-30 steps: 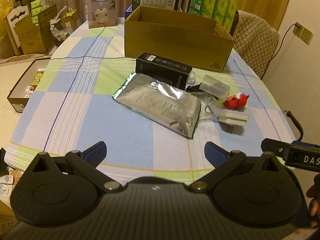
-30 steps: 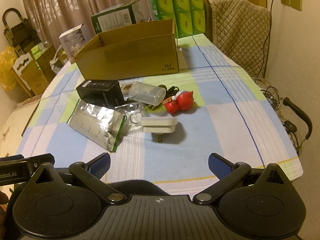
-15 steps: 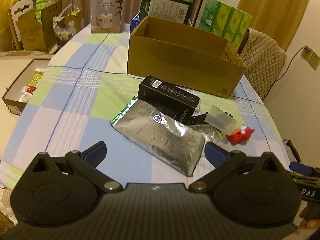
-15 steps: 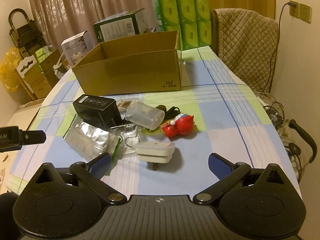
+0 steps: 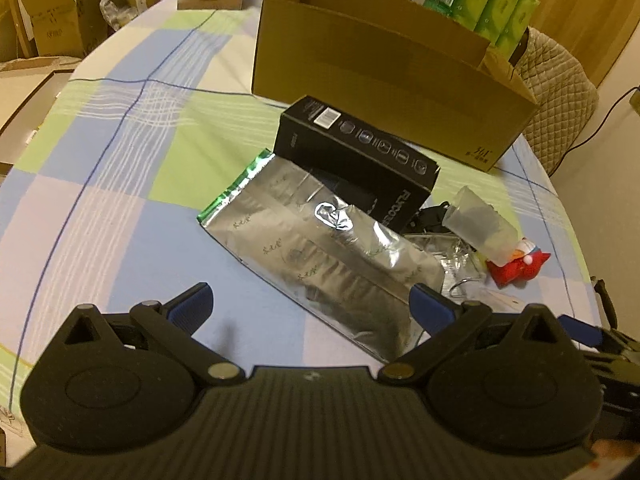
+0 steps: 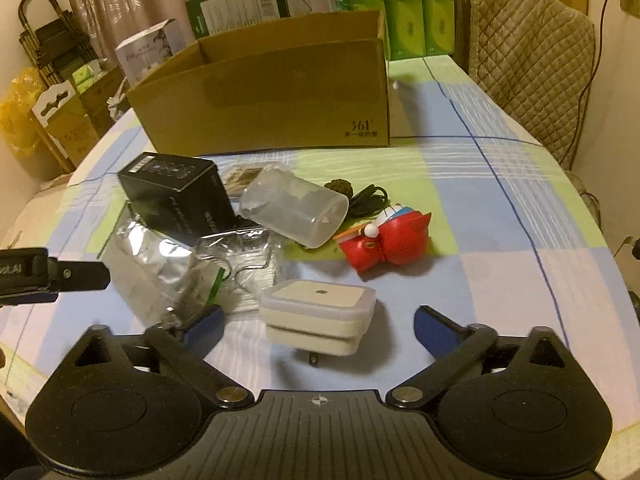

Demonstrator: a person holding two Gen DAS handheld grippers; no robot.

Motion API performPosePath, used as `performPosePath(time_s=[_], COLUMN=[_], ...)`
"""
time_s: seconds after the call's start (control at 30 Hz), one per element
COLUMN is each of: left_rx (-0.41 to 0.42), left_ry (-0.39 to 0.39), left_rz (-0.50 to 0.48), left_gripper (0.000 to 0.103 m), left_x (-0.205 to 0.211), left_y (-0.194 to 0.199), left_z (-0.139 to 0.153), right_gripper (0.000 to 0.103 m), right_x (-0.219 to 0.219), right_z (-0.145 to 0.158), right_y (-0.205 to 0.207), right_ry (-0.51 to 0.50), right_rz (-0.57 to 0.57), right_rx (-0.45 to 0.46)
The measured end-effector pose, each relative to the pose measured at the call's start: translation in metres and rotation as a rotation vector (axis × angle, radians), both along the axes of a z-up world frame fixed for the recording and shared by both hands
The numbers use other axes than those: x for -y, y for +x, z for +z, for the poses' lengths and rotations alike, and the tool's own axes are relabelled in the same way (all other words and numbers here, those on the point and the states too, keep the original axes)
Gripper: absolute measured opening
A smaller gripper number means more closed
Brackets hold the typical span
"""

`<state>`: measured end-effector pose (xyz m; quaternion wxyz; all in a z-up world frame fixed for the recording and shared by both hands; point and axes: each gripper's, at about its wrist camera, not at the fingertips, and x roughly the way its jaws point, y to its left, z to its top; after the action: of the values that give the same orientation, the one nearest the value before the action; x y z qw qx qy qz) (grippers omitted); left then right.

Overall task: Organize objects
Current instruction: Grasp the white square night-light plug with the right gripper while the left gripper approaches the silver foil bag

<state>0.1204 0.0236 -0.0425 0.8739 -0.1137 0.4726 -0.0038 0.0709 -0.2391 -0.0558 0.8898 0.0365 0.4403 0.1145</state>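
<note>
Both grippers have been moved closer to the pile than a second ago. The left gripper [image 5: 310, 306] is held spread wide over the shiny, crinkled silver foil bag [image 5: 320, 256]. The right gripper [image 6: 318, 322] is spread wide around the smooth white square plug [image 6: 318, 314], not touching it. The things lie on the checked tablecloth [image 6: 500, 216], in front of the brown cardboard box [image 6: 272, 92].

Black box [image 5: 356, 160] lies between foil pouch [image 5: 320, 256] and cardboard box [image 5: 384, 68].
</note>
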Motion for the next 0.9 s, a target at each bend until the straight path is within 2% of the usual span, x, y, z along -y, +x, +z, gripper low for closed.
performPosePath(time_s=[0.13,0.2,0.5,0.77,0.9], left_rx=[-0.013,-0.014,-0.021,-0.014,-0.013], left_ry=[-0.014,-0.018,-0.022,-0.015,-0.011], left_rz=[-0.002,-0.007,-0.022,-0.009,-0.010], left_gripper=[0.102,0.102,0.102,0.102,0.102], left_x=[-0.001,-0.001,-0.003,-0.015,-0.022], left_y=[0.005,0.007,0.007,0.002,0.000], left_z=[-0.008,-0.010,-0.012,-0.006,-0.003], right_gripper=[0.076,0.067,0.066,0.066,0.066], right_x=[0.001,0.001,-0.012,-0.031,-0.046], right_z=[-0.009,-0.010,-0.008,-0.010,-0.011], right_y=[0.007,0.008,0.000,-0.005,-0.003], right_ry=[0.002,0.014,0.015,0.080,0.108], right_rz=[0.000,0.008,0.079,0.147,0.217], right_rx=[-0.017,-0.017,-0.028,-0.046,-0.057])
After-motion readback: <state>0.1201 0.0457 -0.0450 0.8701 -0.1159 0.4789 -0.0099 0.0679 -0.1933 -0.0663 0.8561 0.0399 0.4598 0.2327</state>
